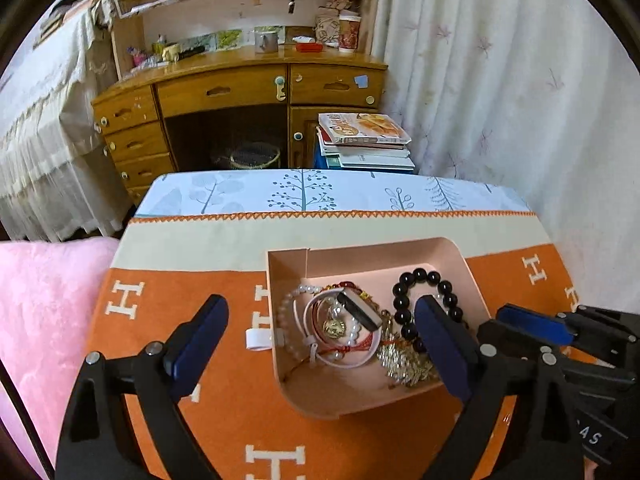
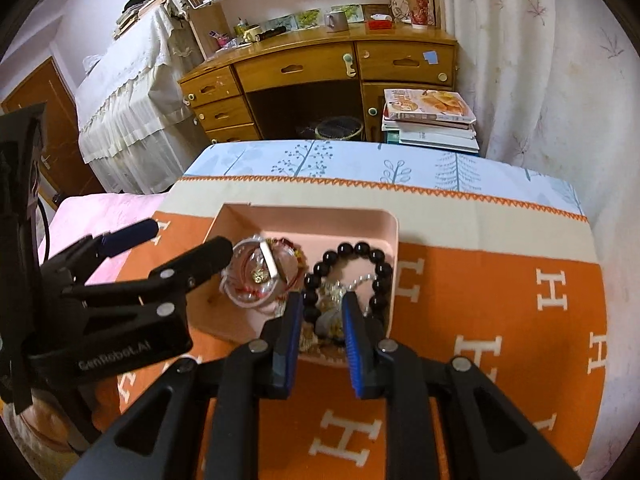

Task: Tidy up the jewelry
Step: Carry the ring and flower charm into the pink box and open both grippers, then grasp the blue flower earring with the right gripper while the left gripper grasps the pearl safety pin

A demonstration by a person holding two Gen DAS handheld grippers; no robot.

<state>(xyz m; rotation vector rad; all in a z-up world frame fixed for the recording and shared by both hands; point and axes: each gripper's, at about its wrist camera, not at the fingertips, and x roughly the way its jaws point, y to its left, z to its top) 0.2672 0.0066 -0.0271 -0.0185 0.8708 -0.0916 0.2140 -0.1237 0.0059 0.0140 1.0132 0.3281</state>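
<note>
Lying open-topped toward the table's far edge, the pink tray point(image 1: 360, 252) holds tangled jewelry point(image 1: 340, 324); left tongs point(image 1: 320, 320) gape wide, right tongs point(image 2: 322, 312) are narrowed around a half-hidden gold chain point(image 2: 332, 328), grip unclear.

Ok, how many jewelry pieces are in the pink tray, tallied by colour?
black bead bracelet: 1
pale bead bracelet: 1
white band: 1
red cord with gold pendant: 1
gold chain heap: 1, tangled, strands uncountable
Total: 5 in the pink tray
</note>
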